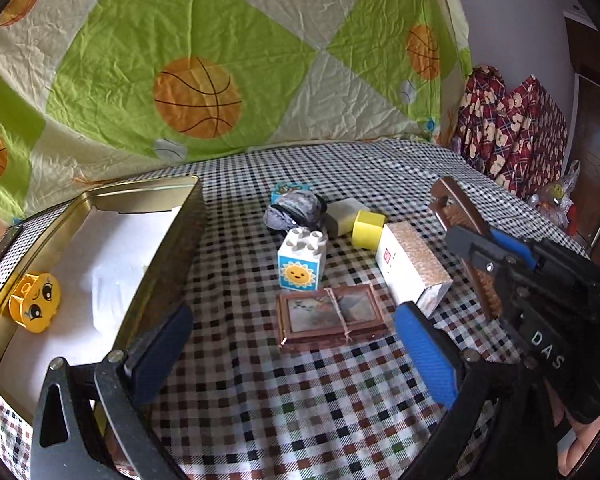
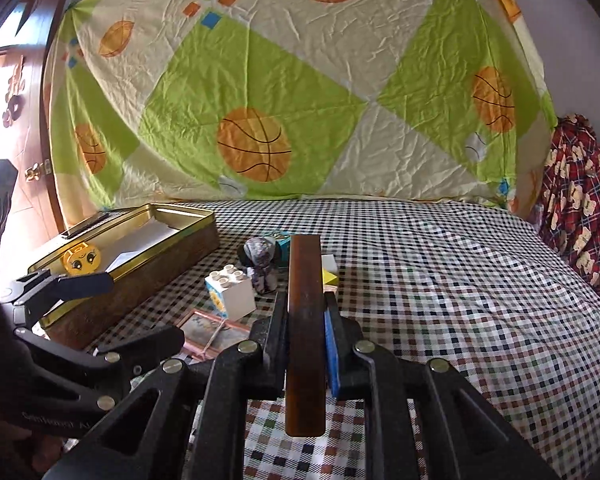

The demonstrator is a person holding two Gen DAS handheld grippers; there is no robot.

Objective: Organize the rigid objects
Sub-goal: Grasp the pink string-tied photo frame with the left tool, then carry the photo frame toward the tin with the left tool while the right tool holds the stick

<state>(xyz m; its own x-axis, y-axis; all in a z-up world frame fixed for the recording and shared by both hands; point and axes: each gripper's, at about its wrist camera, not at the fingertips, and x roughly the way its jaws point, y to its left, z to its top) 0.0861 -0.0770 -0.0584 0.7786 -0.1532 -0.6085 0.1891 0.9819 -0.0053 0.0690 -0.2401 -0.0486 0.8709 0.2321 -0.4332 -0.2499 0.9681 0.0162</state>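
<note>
My right gripper (image 2: pixel 306 312) is shut on a brown wooden slab (image 2: pixel 305 320), held on edge above the checked cloth; it also shows in the left wrist view (image 1: pixel 466 236). My left gripper (image 1: pixel 296 344) is open and empty, just before a framed picture tied with string (image 1: pixel 328 316). Behind it stand a white sun block (image 1: pixel 300 260), a long white box (image 1: pixel 412 270), a yellow cube (image 1: pixel 367 229), a white block (image 1: pixel 346 214) and a grey bundle (image 1: pixel 294 210). A gold tin (image 1: pixel 168 248) at the left holds a yellow face toy (image 1: pixel 36 300).
The checked cloth (image 2: pixel 460 280) covers a bed, with open cloth to the right. A basketball-print sheet (image 2: pixel 292 92) hangs behind. Red plaid bedding (image 2: pixel 580 208) lies at the far right. A dark phone-like object (image 2: pixel 85 225) rests on the tin's far rim.
</note>
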